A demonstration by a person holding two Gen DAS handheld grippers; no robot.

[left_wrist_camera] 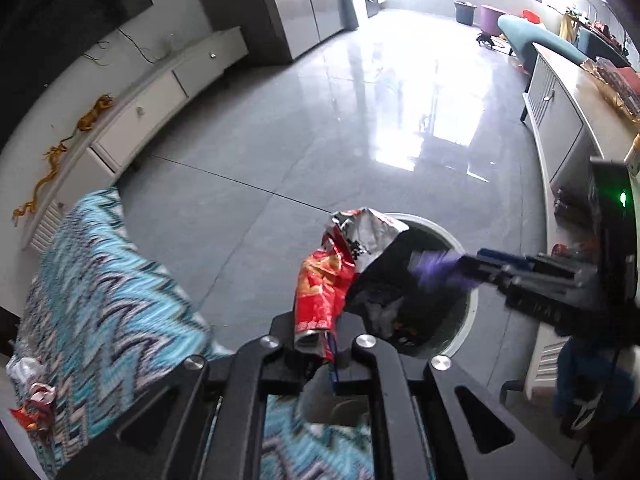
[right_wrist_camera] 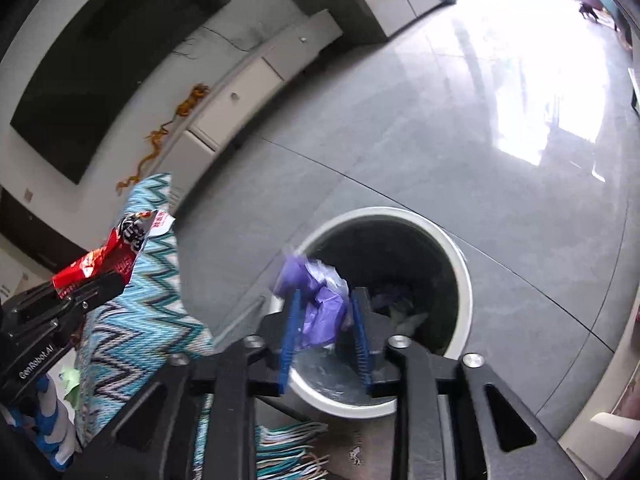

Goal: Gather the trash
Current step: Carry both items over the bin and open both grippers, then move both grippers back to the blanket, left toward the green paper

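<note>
My left gripper [left_wrist_camera: 320,354] is shut on a crumpled red and silver snack bag [left_wrist_camera: 334,272], held up beside the round white trash bin [left_wrist_camera: 466,322]. In the right wrist view the same bag [right_wrist_camera: 116,254] sticks out of the left gripper [right_wrist_camera: 108,282] at the left. My right gripper [right_wrist_camera: 326,320] has its blue pads [right_wrist_camera: 290,334] parted around a crumpled purple plastic wrapper [right_wrist_camera: 320,300] that hangs over the bin's near rim [right_wrist_camera: 460,264]. The bin holds other dark and pale trash. In the left view the right gripper [left_wrist_camera: 460,266] reaches over the bin with the purple piece [left_wrist_camera: 434,270].
A teal zigzag cloth [left_wrist_camera: 104,276] covers a surface at the left, with more crumpled wrappers [left_wrist_camera: 34,404] on it. A white TV cabinet [left_wrist_camera: 132,112] runs along the left wall. A white sideboard [left_wrist_camera: 560,120] stands at the right. Glossy grey floor [left_wrist_camera: 320,128] lies beyond.
</note>
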